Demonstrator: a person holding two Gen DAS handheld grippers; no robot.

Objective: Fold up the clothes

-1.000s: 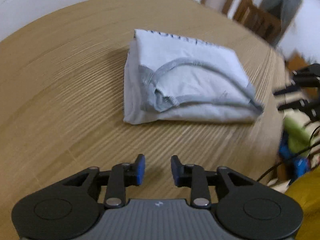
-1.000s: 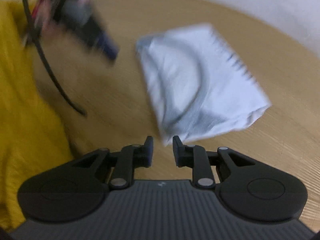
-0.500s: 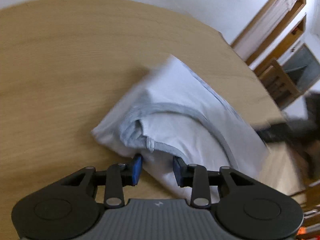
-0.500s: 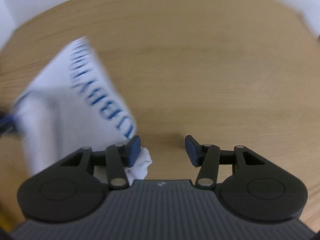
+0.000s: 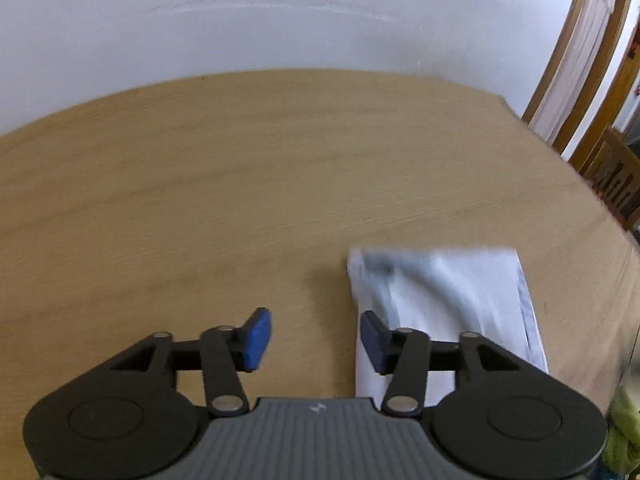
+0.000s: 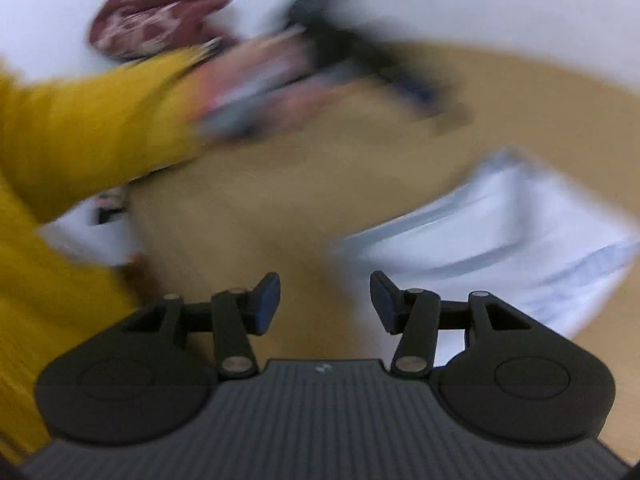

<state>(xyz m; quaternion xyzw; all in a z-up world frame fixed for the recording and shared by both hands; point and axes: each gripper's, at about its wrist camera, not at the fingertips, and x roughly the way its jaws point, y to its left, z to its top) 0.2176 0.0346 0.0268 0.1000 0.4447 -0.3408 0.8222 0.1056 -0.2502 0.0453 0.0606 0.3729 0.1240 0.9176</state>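
A folded white T-shirt (image 5: 448, 300) with a grey collar lies on the wooden table (image 5: 200, 208), just right of my left gripper (image 5: 316, 340), which is open and empty above the table. In the right wrist view the same shirt (image 6: 512, 232) is blurred, to the right of my right gripper (image 6: 324, 302), which is open and empty. The left gripper (image 6: 360, 60) shows blurred in that view, held by a hand.
The person's yellow sleeve (image 6: 80, 128) fills the left of the right wrist view. A dark red patterned cloth (image 6: 156, 28) sits behind it. A wooden door frame (image 5: 576, 64) and a chair (image 5: 616, 180) stand beyond the table's right edge. A white wall is behind.
Both grippers have opened wider and pulled off the shirt. The left gripper has swung left, so the shirt now lies to its right. The right view has swung left.
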